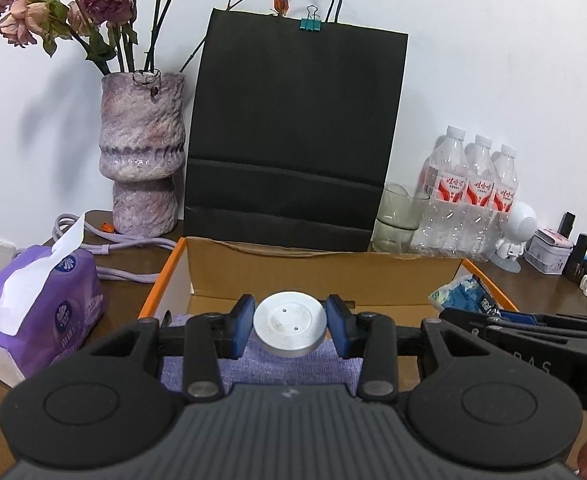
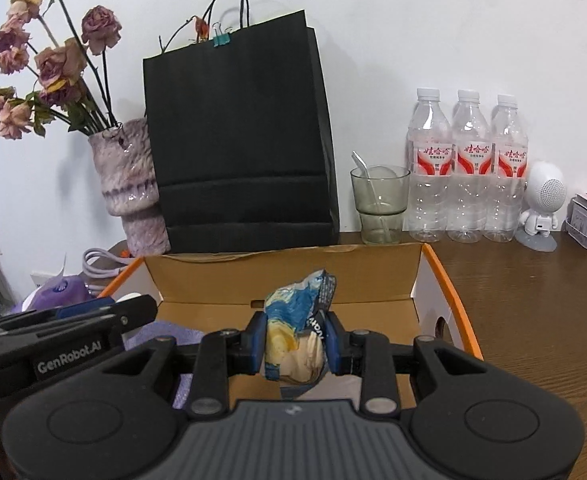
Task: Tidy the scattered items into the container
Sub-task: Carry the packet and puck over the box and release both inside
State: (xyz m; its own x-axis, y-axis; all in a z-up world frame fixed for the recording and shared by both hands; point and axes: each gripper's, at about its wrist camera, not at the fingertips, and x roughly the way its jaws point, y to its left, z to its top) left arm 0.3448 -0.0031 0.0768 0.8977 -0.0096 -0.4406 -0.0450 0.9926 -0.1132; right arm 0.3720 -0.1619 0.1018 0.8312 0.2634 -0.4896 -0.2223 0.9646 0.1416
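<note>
1. A round silver metal disc [image 1: 290, 329], flat face up with two small holes, hangs clamped between blue pads over a purple cloth [image 1: 293, 368] lying in the box's left half.
2. A crumpled blue-and-yellow snack packet [image 2: 298, 326] is pinched upright above the right half.
3. The open cardboard box [image 2: 377, 276], orange-edged, sits on the brown table near the black bag.

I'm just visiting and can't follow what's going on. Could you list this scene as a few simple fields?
container: open cardboard box on a wooden table
left gripper: shut on a silver metal disc, above a purple cloth in the box
right gripper: shut on a blue and yellow snack packet, over the box
behind box: black paper bag, vase, glass, water bottles
</note>
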